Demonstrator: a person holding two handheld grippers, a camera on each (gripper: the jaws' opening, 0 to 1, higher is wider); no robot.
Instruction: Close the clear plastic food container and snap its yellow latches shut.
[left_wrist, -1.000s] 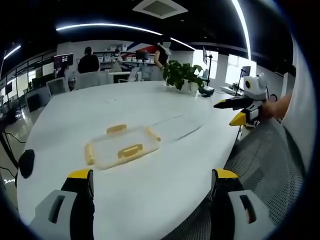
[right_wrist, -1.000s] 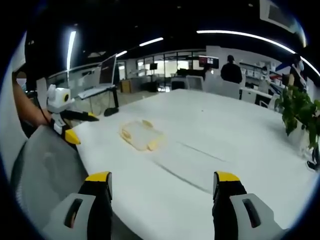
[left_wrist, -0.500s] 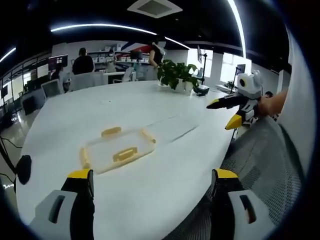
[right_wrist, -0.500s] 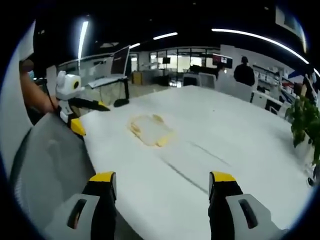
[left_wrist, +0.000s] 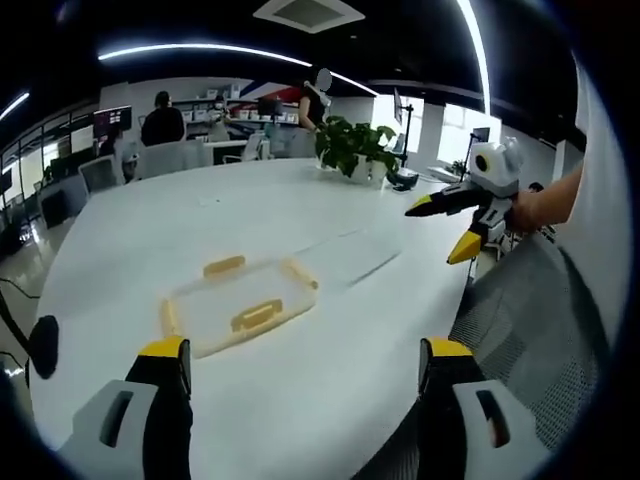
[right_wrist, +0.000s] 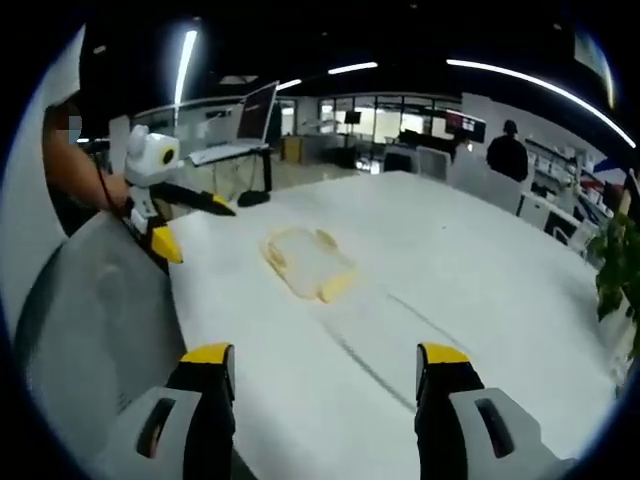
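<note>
While your left gripper (left_wrist: 300, 365) hangs over the near edge of the white oval worktop (left_wrist: 300, 210), its jaws stand wide apart, gripping nothing. Your right gripper (right_wrist: 325, 370) has its jaws spread and empty too. Ahead of both, well apart from them, lies the clear plastic food container with yellow latches (left_wrist: 240, 300), flat on the worktop. A green potted plant (left_wrist: 355, 150) stands at the far side, and a grey mesh chair (left_wrist: 540, 320) sits beside you.

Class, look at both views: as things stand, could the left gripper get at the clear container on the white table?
Probably yes. The left gripper has open jaws, and bare table lies between them and the clear container. The right gripper hangs off to one side.
</note>
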